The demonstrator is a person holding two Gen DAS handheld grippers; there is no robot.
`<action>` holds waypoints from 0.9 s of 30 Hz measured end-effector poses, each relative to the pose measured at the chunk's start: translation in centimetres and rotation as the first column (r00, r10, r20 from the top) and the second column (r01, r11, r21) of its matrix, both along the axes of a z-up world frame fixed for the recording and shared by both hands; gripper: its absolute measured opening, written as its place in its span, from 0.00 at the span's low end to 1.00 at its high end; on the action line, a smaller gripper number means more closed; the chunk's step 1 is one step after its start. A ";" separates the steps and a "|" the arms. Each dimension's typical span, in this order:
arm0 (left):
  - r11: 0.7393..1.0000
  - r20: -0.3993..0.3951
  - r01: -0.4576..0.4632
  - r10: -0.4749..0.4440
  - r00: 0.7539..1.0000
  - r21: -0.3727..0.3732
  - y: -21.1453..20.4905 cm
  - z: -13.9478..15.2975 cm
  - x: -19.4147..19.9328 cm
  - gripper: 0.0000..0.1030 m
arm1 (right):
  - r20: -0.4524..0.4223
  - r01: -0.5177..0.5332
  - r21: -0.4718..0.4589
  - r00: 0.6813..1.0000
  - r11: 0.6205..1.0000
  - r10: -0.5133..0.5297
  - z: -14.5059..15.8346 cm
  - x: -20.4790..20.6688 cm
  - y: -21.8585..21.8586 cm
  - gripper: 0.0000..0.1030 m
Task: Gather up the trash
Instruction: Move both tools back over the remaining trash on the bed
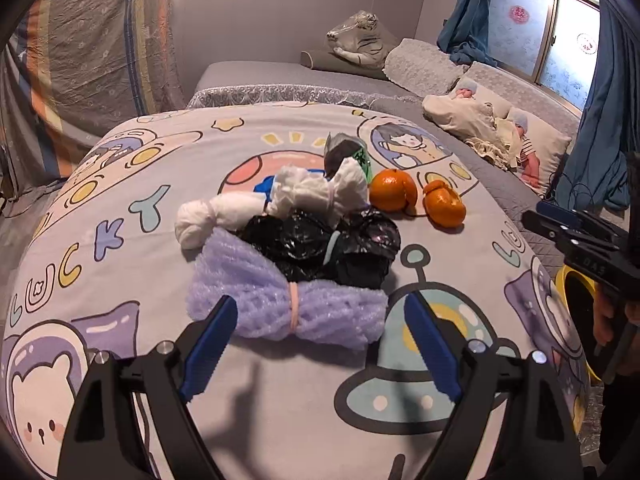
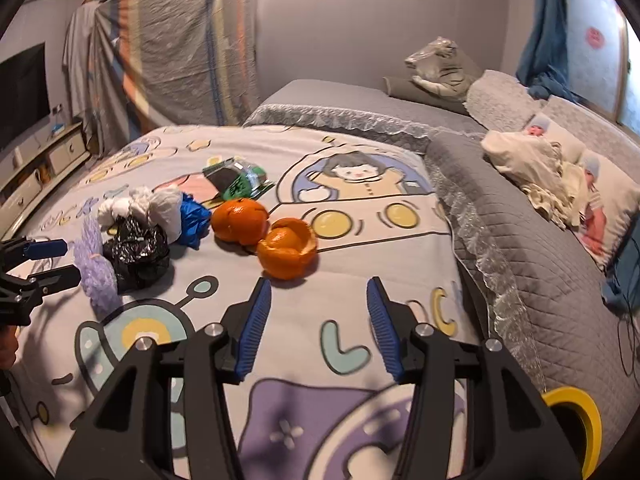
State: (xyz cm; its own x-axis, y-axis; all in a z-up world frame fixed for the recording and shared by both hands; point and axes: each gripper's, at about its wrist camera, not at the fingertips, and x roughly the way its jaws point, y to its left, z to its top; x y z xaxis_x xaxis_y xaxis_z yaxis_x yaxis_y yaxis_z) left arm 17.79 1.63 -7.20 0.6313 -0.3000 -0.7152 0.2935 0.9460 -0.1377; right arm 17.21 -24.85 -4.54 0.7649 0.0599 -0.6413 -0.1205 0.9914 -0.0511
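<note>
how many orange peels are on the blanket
2. One closed-up orange peel lies beside the blue plastic; one open orange peel touches it, nearer the right gripper. The trash pile could hide more.

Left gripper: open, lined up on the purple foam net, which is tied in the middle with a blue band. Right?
Not quite: the band on the purple foam net is pink, as the left wrist view shows. The left gripper is open and lined up on it.

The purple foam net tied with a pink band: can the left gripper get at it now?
Probably yes. The purple foam net lies nearest the open left gripper, just ahead of its fingertips, with nothing between; the black plastic bag sits behind it.
</note>
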 end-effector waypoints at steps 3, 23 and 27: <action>1.000 -0.023 -0.011 0.011 1.000 0.006 -0.3 -0.8 0.3 0.80 | -0.026 -0.028 -0.006 0.999 1.000 0.028 -1.0 1.1 0.6 0.53; 0.996 -0.057 -0.089 0.090 0.994 0.014 -1.1 -2.0 1.7 0.80 | -0.143 -0.082 -0.079 0.987 0.993 0.070 -4.9 10.3 2.7 0.69; 0.995 -0.066 -0.096 0.097 0.993 0.014 -1.1 -2.4 1.9 0.79 | -0.168 -0.088 -0.070 0.983 0.994 0.076 -5.3 11.2 3.0 0.69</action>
State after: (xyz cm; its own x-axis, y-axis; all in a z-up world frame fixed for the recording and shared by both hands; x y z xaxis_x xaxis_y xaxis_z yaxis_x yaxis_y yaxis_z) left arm 19.71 0.55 -9.59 0.6075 -0.2320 -0.7597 0.1916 0.9709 -0.1433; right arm 28.42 -21.82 -9.89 0.6431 0.0642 -0.7631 -0.2144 0.9717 -0.0989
